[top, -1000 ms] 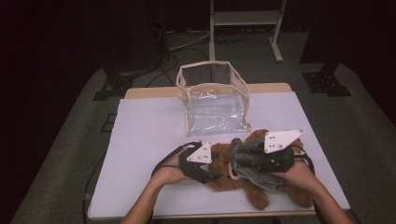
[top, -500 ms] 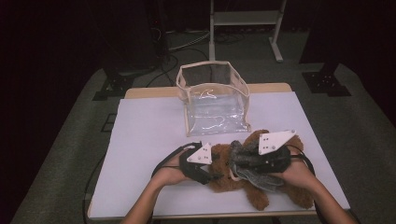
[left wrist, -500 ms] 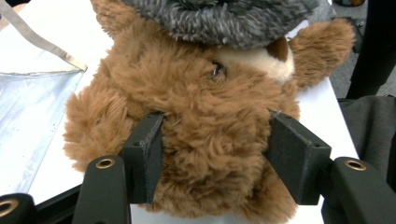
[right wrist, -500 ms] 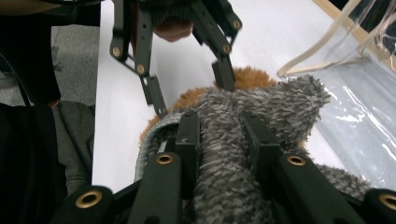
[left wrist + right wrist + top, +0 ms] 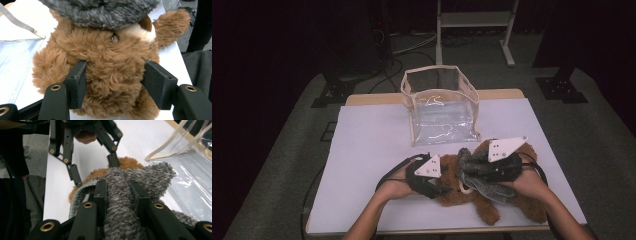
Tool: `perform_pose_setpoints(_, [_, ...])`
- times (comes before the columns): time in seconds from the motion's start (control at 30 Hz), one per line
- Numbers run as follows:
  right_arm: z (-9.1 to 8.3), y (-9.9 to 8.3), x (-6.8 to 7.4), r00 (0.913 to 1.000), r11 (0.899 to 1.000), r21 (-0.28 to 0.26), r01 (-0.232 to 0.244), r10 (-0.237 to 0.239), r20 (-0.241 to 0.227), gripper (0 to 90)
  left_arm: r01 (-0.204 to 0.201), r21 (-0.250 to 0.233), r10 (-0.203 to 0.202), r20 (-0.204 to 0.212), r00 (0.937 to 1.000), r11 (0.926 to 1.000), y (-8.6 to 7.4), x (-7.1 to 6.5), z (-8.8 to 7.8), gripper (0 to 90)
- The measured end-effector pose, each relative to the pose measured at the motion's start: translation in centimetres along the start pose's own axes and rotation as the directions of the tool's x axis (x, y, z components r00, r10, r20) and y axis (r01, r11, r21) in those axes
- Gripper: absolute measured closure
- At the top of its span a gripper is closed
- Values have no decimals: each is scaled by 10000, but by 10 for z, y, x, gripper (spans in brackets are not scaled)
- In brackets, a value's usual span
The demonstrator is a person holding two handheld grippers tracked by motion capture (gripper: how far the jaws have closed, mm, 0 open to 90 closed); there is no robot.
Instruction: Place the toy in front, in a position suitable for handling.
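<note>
A brown teddy bear (image 5: 457, 195) lies on the white table (image 5: 372, 150) near its front edge, right of the middle. A grey fuzzy cloth piece (image 5: 486, 186) lies over its head and chest. My left gripper (image 5: 443, 186) comes in from the left. In the left gripper view its two pads press into the fur on both sides of the teddy bear's head (image 5: 112, 62). My right gripper (image 5: 468, 168) is shut on a fold of the grey fuzzy cloth (image 5: 120, 220) just above the head, and the fabric bulges between its jaws. The two grippers face each other, close together.
A clear plastic bag (image 5: 442, 107) with beige trim stands open-topped at the middle back of the table, just behind the bear; its wall shows in the right gripper view (image 5: 192, 170). A metal stand (image 5: 474, 20) is on the floor beyond. Dark floor surrounds the table.
The right gripper has shifted slightly to the left with the grey cloth in its jaws. The left gripper and the bear's head have stayed put.
</note>
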State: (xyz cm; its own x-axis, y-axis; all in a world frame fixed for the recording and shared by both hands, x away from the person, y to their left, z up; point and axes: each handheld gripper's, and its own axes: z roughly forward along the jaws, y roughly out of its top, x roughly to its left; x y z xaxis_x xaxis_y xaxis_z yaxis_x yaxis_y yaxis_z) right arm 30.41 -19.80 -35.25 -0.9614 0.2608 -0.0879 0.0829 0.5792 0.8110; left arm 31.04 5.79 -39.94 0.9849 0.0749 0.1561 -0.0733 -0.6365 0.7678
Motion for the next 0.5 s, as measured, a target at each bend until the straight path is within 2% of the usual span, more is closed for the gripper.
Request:
perform_pose_setpoints(0.17, [12,11,1,9990,9988,224,446,-446,-12,701,60,117,-60,-55,10000,9999,-1,0,0,382])
perform_pose_setpoints(0.3, [11,5,-4,9998,9998,157,155,-152,-163,701,51,-38,-50,29,10000,10000,-3,0,-1,388])
perform_pose_setpoints(0.37, [5,-5,-7,9990,9997,-33,-255,254,-369,702,8,-74,-7,115,9999,10000,-2,-1,-1,394])
perform_pose_setpoints(0.47, [0,-11,-6,9988,9989,-42,-470,469,-147,701,-36,-17,37,90,10000,10000,-1,-1,1,394])
perform_pose_setpoints(0.5, [-1,-10,-6,9991,9991,9,-413,413,-80,701,-14,30,13,66,10000,10000,-1,-2,2,394])
